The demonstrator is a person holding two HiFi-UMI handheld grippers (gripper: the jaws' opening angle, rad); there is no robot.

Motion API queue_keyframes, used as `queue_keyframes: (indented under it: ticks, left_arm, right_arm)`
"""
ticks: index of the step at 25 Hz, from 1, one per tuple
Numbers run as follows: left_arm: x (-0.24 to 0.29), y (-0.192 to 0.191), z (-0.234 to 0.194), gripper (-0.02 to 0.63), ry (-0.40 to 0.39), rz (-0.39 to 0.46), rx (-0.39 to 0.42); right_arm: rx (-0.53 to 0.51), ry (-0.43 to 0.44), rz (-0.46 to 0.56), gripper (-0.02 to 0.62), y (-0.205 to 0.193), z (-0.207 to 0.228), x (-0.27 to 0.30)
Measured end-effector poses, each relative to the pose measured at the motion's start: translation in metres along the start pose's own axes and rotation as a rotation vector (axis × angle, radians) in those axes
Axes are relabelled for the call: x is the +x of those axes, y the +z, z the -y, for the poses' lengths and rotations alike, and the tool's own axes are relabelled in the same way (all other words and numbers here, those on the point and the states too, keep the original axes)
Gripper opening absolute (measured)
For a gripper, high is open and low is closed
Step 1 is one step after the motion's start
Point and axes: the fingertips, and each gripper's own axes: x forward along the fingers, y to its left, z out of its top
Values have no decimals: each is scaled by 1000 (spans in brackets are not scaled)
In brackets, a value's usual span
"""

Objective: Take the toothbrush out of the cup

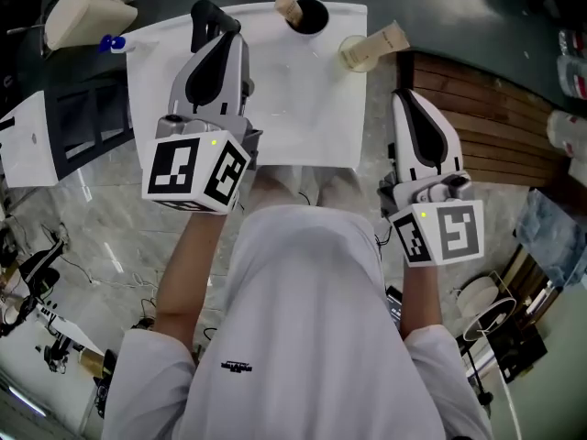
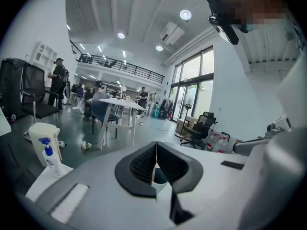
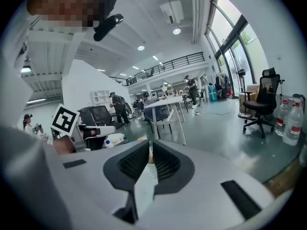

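Note:
In the head view a black cup stands at the far edge of the white table, with a tan, flat-ended thing sticking out of its left side; I cannot tell whether that is the toothbrush. To its right is a pale cup holding another tan piece. My left gripper is over the table's far left, shut and empty, left of the black cup. My right gripper hangs off the table's right edge, shut and empty. In the left gripper view the left gripper has its pads together; in the right gripper view the right gripper does too.
A blue-topped spray bottle and a beige bag sit at the table's far left corner. A slatted wooden surface lies to the right, a black shelf to the left. Behind is an open hall with tables, chairs and people.

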Motion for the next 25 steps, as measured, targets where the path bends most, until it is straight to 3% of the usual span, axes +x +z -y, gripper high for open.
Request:
queue_keyframes:
  ticks: [15,25]
  left_arm:
    - [-115,32,26,5,26,48,20]
    - [-143,42,42,5,14,78,19]
  right_arm:
    - [-96,84,66,20,43,-40,-38]
    - [-142,132,74,21,58,-50,-50]
